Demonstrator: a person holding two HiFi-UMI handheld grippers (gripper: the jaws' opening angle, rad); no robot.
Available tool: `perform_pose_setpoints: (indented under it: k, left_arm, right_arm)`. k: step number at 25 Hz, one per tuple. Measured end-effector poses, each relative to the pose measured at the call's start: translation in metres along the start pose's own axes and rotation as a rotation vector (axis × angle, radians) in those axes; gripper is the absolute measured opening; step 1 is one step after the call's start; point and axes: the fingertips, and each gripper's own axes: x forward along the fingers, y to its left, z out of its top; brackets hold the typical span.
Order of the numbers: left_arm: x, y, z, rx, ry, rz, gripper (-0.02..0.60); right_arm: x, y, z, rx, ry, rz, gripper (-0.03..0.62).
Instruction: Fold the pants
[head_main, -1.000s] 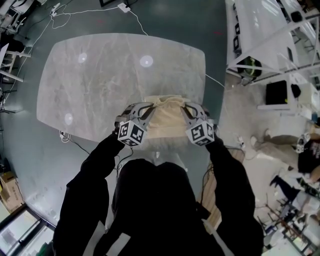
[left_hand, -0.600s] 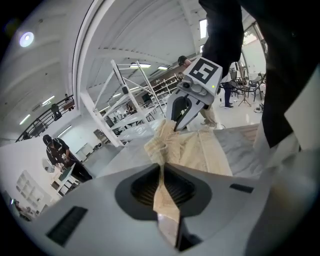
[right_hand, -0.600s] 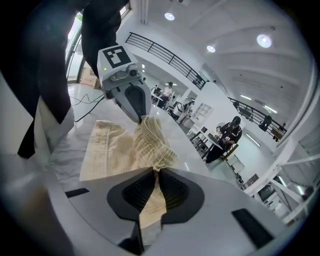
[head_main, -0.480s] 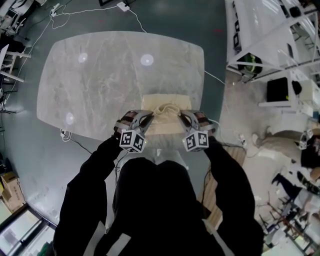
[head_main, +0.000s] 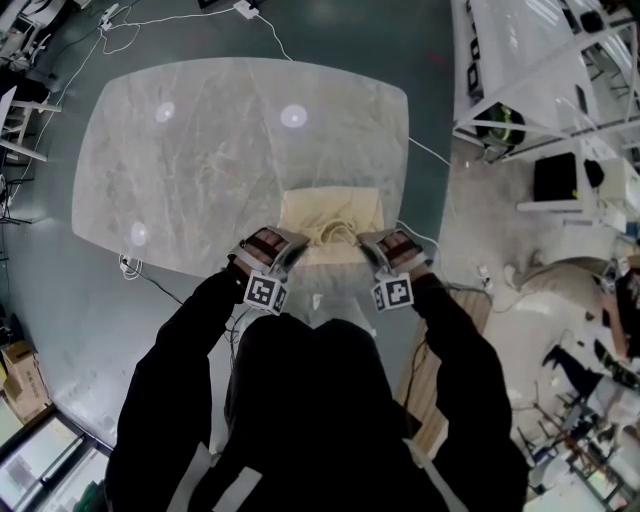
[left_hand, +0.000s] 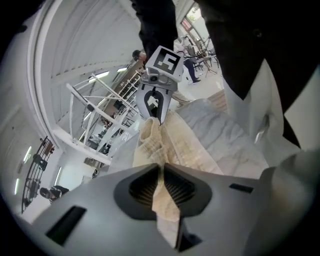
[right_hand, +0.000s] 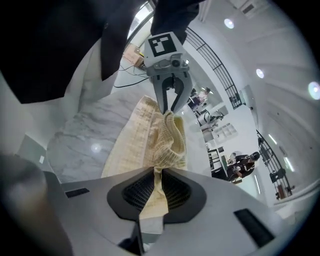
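Both grippers have dropped and drawn back toward the person since a second ago, and the cloth that hung bunched up between them now lies flatter on the table (head_main: 220, 150). The cream pants (head_main: 330, 205) rest as a folded rectangle at the table's near edge, right of its middle, with a rumpled ridge of fabric strung between the two tools. The left gripper (head_main: 292, 253) is clamped on the near left end of that ridge; its own view shows a strip of cream cloth pinched between the ribbed pads, which stand almost together. The right gripper (head_main: 366, 246) bites the near right end the same way, with a fold of the pants squeezed in its narrow gap. Each tool points across at the other, so each camera catches the opposite gripper nipping the far end of the same gathered edge. Their marker cubes, left (head_main: 262, 293) and right (head_main: 393, 293), sit just off the table edge above the person's black sleeves (head_main: 180, 370). A white cable (head_main: 270, 35) trails over the grey floor beyond the table, and white racks (head_main: 520, 60) stand to the right.
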Motion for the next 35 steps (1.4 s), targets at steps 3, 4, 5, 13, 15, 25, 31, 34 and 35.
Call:
perform_pose_setpoints:
  k: [3, 4, 5, 13, 15, 25, 31, 34, 35]
  left_arm:
    - [0.0, -0.018, -0.005, 0.045, 0.012, -0.047, 0.026]
    - [0.0, -0.023, -0.006, 0.046, 0.016, -0.062, 0.028]
    - [-0.001, -0.027, -0.007, 0.051, 0.02, -0.072, 0.034]
    - [-0.011, -0.038, -0.001, 0.103, 0.047, -0.071, 0.077]
    - [-0.016, -0.033, 0.001, 0.112, 0.059, -0.044, 0.077]
    - [-0.036, 0.033, 0.023, 0.057, 0.029, 0.122, 0.02]
    - [-0.053, 0.102, 0.023, -0.323, 0.026, 0.261, 0.002]
    - [-0.065, 0.143, 0.026, -0.58, -0.031, 0.34, 0.002]
    - [-0.07, 0.157, 0.028, -0.66, -0.057, 0.367, 0.002]
  right_arm:
    - [-0.004, 0.008, 0.0, -0.013, 0.001, 0.017, 0.034]
    - [-0.004, 0.012, -0.002, -0.014, 0.003, 0.024, 0.042]
    - [-0.005, 0.016, -0.004, -0.015, 0.006, 0.031, 0.051]
    - [-0.017, 0.022, 0.0, -0.025, 0.019, 0.053, 0.075]
    - [-0.019, 0.019, -0.005, -0.043, 0.047, 0.021, 0.075]
    - [-0.036, -0.035, 0.007, -0.011, 0.107, -0.104, 0.074]
    - [-0.041, -0.094, 0.021, 0.35, 0.095, -0.171, 0.003]
    - [-0.055, -0.144, 0.034, 0.658, 0.014, -0.249, 0.003]
    - [-0.064, -0.164, 0.037, 0.759, -0.021, -0.283, 0.003]
